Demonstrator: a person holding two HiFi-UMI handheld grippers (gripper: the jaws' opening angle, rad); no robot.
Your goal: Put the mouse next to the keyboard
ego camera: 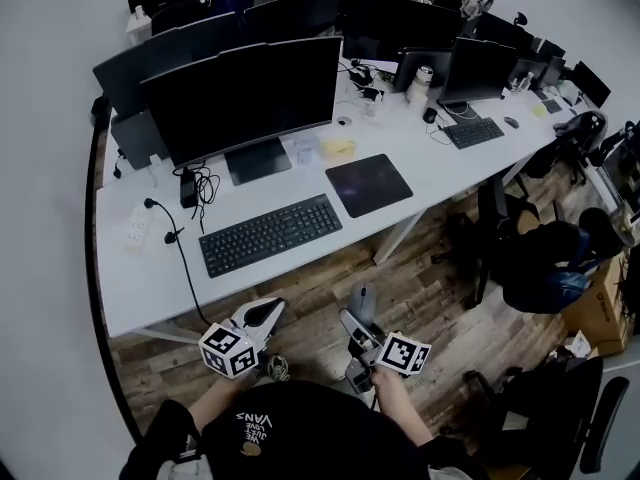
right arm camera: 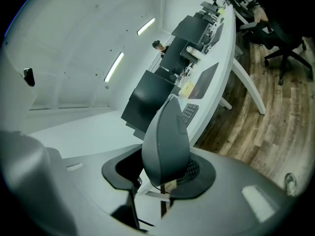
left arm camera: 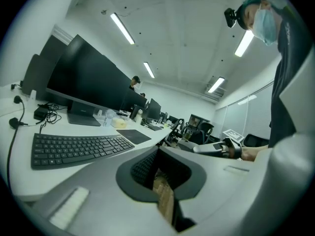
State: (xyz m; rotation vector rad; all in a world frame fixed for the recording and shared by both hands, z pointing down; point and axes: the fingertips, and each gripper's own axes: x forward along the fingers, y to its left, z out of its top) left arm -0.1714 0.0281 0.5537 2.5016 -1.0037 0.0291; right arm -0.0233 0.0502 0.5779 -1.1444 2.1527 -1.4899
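Head view looks steeply down on a person standing off the near edge of a long white desk [ego camera: 150, 283], a gripper in each hand. The right gripper [ego camera: 358, 323] clamps a grey mouse [ego camera: 364, 300] by its flanks, nose tilted up, above the wooden floor [ego camera: 420, 288] and short of the desk. The left gripper [ego camera: 265, 313] is empty, its jaws drawn close together. From the mouse, the black keyboard [ego camera: 270, 234] lies at eleven o'clock and the dark mouse pad [ego camera: 369, 184] at twelve, with a strip of bare desktop between them. This looks like the carry. To do it well, lift the mouse clear of the desk's front edge, turn its base downward, set it on that bare strip just beside the keyboard's right end, and release only once it rests flat. A black cable [ego camera: 185, 263] trails at nine o'clock of the keyboard and a monitor [ego camera: 245, 103] stands at twelve. Office chairs [ego camera: 545, 263] sit well apart at three o'clock.
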